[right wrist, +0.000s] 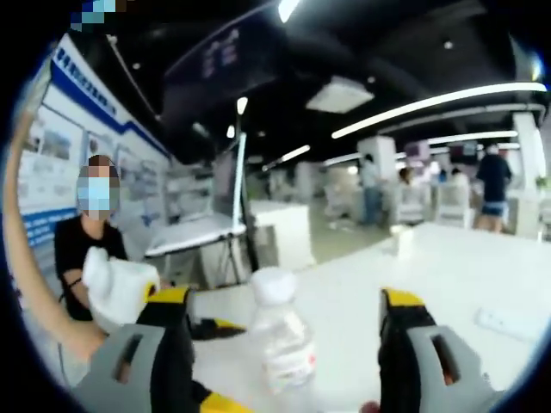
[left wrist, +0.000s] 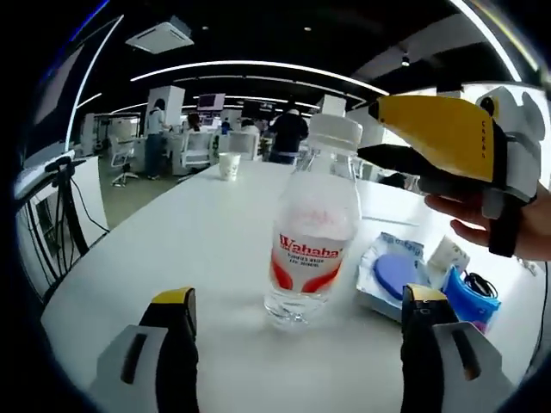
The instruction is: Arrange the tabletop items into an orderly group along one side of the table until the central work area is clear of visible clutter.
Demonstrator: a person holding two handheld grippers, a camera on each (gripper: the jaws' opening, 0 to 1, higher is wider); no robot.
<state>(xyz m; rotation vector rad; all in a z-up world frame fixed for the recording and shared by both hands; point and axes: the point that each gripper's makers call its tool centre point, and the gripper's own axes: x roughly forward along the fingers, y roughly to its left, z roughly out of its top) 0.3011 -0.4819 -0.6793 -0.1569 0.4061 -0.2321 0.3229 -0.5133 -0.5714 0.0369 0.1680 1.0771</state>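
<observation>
A clear Wahaha water bottle (left wrist: 310, 232) with a white cap and a red label stands upright on the white table (left wrist: 198, 249). My left gripper (left wrist: 297, 314) is open, and the bottle's base sits just ahead of the gap between its jaws, touching neither. My right gripper (left wrist: 370, 129), yellow and white and held by a hand (left wrist: 482, 225), hovers to the right of the bottle's cap. In the right gripper view the right gripper (right wrist: 284, 323) is open and the bottle (right wrist: 280, 340) stands in front of it, ungripped.
Right of the bottle lie a blue round pad in a white pack (left wrist: 396, 275), a small white roll (left wrist: 448, 254) and a blue pouch with a black cable (left wrist: 472, 297). A paper cup (left wrist: 229, 165) stands at the far end. A person with a white cloth (right wrist: 116, 288) stands beyond the table edge.
</observation>
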